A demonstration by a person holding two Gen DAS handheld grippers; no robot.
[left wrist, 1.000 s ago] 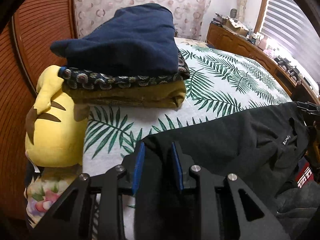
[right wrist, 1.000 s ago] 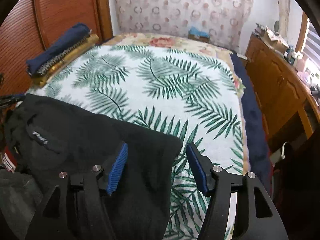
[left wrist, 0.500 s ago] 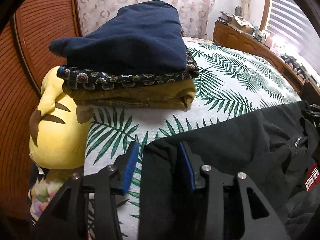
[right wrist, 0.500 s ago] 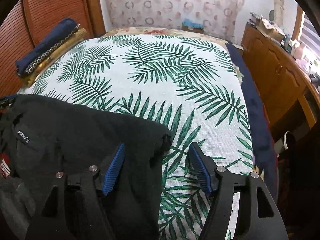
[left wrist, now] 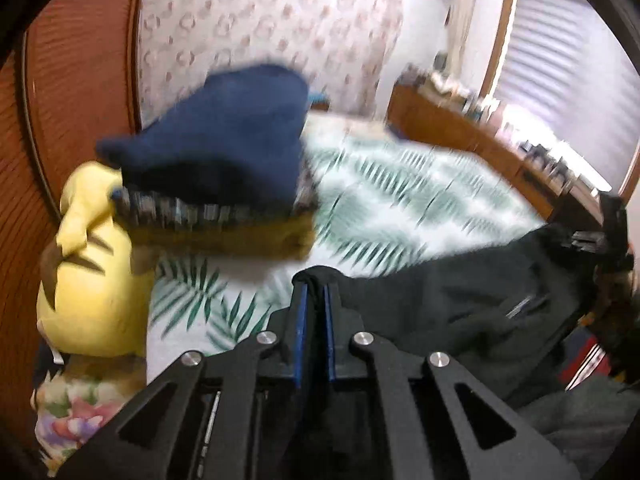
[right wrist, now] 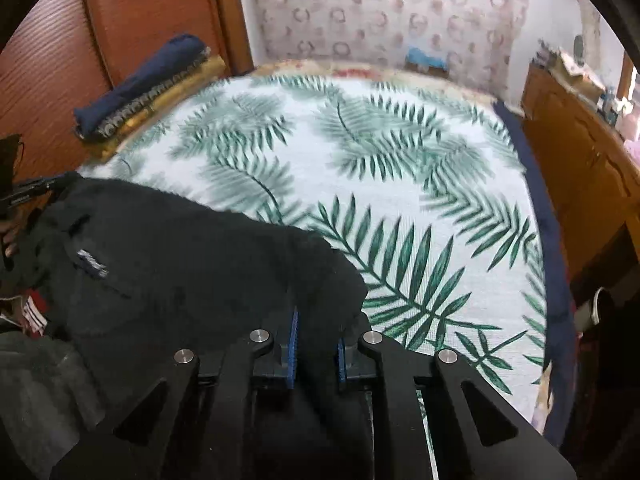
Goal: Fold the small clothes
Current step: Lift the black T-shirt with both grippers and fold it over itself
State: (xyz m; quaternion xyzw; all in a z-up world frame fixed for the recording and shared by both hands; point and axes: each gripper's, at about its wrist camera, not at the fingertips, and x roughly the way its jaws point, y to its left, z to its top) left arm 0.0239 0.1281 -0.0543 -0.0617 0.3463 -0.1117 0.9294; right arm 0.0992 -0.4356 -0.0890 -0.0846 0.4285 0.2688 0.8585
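Two claws, both clamped on the same black garment (right wrist: pixel 168 280), one corner each. My left gripper (left wrist: pixel 315 292) has just finished closing: the blue pads are almost together with a thin fold of the black fabric pinched between them. My right gripper (right wrist: pixel 316 320) has just been closing too, and its pads sit a little wider apart because there's a thicker bunch of cloth squeezed in there.

So the garment is stretched between my two hands at the near edge of the bed (right wrist: pixel 400 200), which has that white cover with the green palm leaves. Most of the fabric drapes over the near edge, and you can see a small label on it in both views. From the left view the other claw shows at the far right end of the cloth.

Further up the bed on the left side, against the wooden wall panel (left wrist: pixel 72 80), sits a stack of folded clothes (left wrist: pixel 224 184): navy piece on top, a patterned one under it, a mustard one at the bottom. A yellow plush toy (left wrist: pixel 92 280) is jammed right beside that stack, touching it. A wooden dresser (right wrist: pixel 580 152) runs along the right side of the bed, with clutter on top that's too blurry to make out. Left view is pretty smeared overall.
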